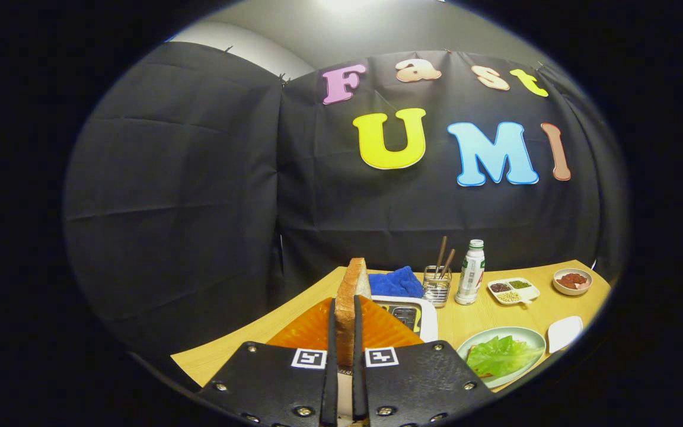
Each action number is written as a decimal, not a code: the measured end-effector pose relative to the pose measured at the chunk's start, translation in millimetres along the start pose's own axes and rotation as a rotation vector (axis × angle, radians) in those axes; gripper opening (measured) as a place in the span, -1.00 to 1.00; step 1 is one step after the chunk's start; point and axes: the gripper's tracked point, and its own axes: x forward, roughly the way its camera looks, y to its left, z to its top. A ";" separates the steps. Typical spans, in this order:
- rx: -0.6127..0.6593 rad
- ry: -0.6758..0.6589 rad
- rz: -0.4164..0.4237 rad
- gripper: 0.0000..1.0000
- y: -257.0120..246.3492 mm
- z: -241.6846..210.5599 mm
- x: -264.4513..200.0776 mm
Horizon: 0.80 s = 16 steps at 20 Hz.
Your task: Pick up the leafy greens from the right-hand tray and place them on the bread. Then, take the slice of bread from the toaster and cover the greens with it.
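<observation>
Gripper (344,332) fingers stand close together and clamp a slice of bread (350,302) on edge between them, one finger on each flat face, the crust end rising upright beyond the fingertips. Behind the slice sits an orange ribbed piece (312,332), and just past it a white toaster (412,314) with its dark slot facing up. To the right of the fingers, on the wooden table (484,314), a pale green plate (531,338) holds a leaf of greens (498,356) spread flat; whether bread lies under the leaf cannot be told, though a small reddish edge peeks out at its near side. Farther back stand a blue cloth (398,283), a metal cup with chopsticks (437,284), a small bottle (472,273), a divided dish of beans (513,290) and a bowl of red food (573,281). The likely next step is carrying the slice across to cover the greens. The risks: the soft bread is held only near its lower part, so it may bend, tear or slip if the grip loosens during the swing; turning it from upright to flat could leave it landing crooked or dragging the leaf off the plate.
</observation>
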 end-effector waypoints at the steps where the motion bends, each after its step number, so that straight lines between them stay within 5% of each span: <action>1: 0.007 -0.003 0.001 -0.81 -2.7 3.5 -2.2; 10: 0.011 -0.079 -0.008 -0.81 -36.2 42.4 -31.6; 16: 0.002 -0.066 -0.089 -0.81 -93.2 37.0 -51.5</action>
